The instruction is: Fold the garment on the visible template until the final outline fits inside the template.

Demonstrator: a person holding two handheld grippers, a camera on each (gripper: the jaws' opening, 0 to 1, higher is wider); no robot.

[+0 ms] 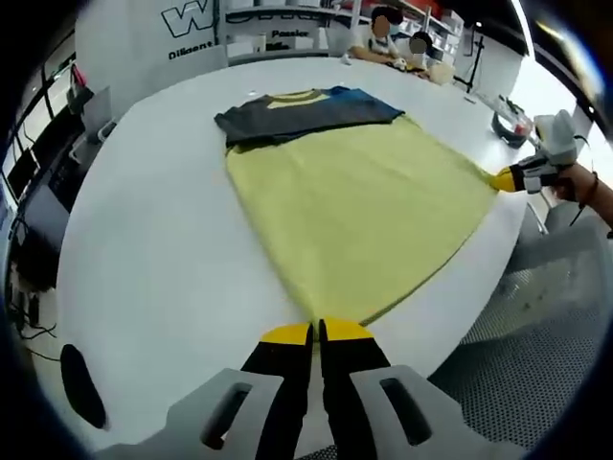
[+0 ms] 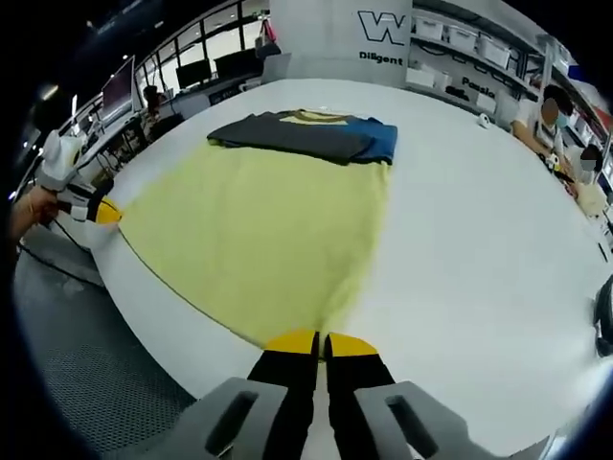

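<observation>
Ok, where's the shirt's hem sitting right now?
The yellow shirt's hem lies along the near edge of the white table, with the left tool shut on one corner and the right tool shut on the other.

Pinched between my yellow-tipped fingers [image 1: 287, 334] is soft, matt yellow cloth, the hem of a T-shirt [image 1: 354, 211]. Its far sleeves are dull grey and blue knit. Beneath it, the white table [image 1: 163, 240] looks smooth with a faint sheen. My gripper [image 2: 321, 343] bodies look like matt grey plastic.
</observation>
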